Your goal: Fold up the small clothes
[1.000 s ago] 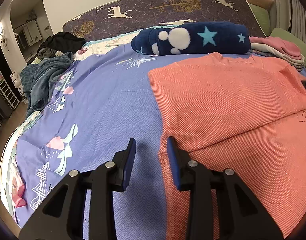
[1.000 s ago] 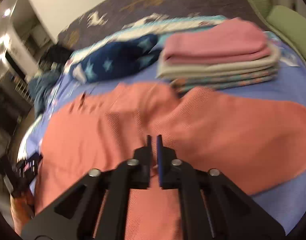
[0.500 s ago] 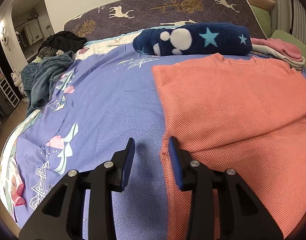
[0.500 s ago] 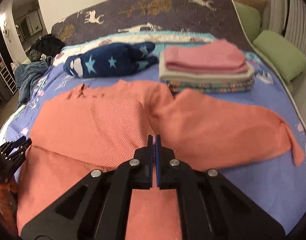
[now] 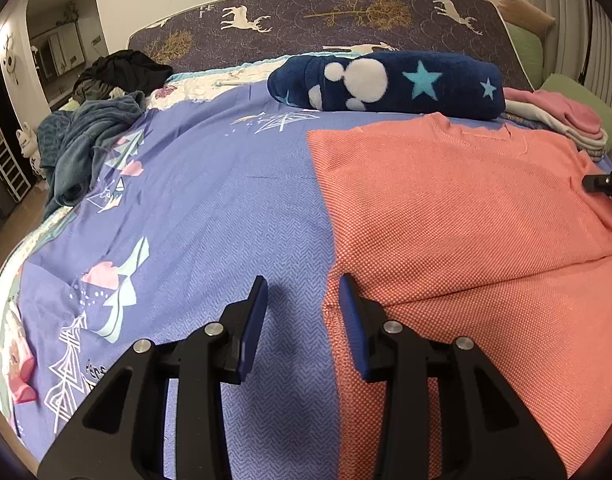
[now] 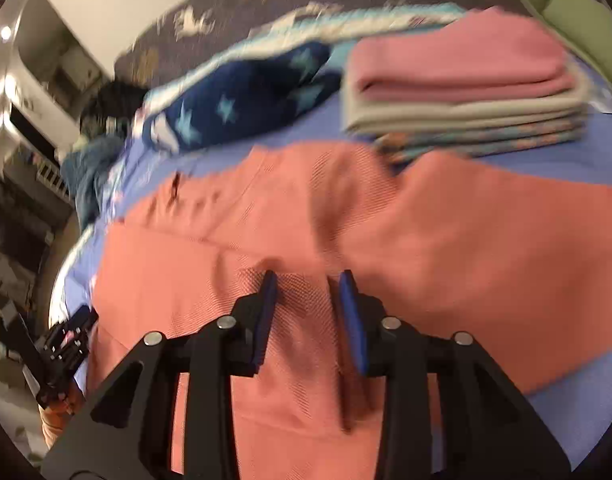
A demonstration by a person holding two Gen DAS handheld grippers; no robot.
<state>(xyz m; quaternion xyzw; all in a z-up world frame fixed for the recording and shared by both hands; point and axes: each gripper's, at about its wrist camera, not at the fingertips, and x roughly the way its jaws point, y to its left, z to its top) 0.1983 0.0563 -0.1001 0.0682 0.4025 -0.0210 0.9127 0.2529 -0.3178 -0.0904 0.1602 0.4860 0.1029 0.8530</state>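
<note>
Left gripper (image 5: 301, 280): spread, pinching nothing, hanging just over the left side edge of the coral knit top (image 5: 446, 220). One finger above bare purple bedspread (image 5: 205, 200), the other above the knit.

Top spread flat across the bed, neckline toward the navy star blanket (image 5: 386, 84), a fold line crossing its body. Probably light, soft and limp. Textured weave likely to give the pads decent purchase. Apt to sag and drag on the sheet unless lifted at two spots. Best taken at the side edge or a hem corner, pinching every layer there at once.

Right gripper (image 6: 308, 276): jaws opening, poised over the middle of the top, no cloth caught between the pads.

Hard to make out:
- Right wrist view smeared by blur.
- Near hem cut off behind the tongs in both views.
- Left sleeve's whereabouts unclear.
- Lower layers of the folded stack (image 6: 466, 92) indistinct.
</note>
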